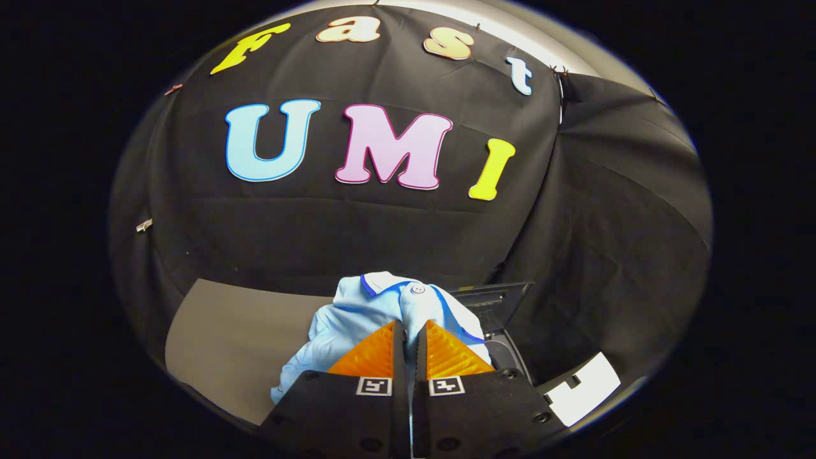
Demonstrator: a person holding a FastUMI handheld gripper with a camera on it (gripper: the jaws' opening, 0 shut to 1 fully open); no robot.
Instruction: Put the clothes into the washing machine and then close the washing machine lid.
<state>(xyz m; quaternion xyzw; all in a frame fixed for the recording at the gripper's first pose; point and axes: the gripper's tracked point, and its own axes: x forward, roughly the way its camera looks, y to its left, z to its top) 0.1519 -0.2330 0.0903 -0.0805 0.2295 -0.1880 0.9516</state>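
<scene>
Got my fingers (409,331) pinched tight on the light blue shirt (376,306), bunched up just ahead of them above the worktop (236,338). The washing machine (494,319) sits open right beyond. I'd lift high so the hanging cloth clears the rim before dropping it in.
</scene>
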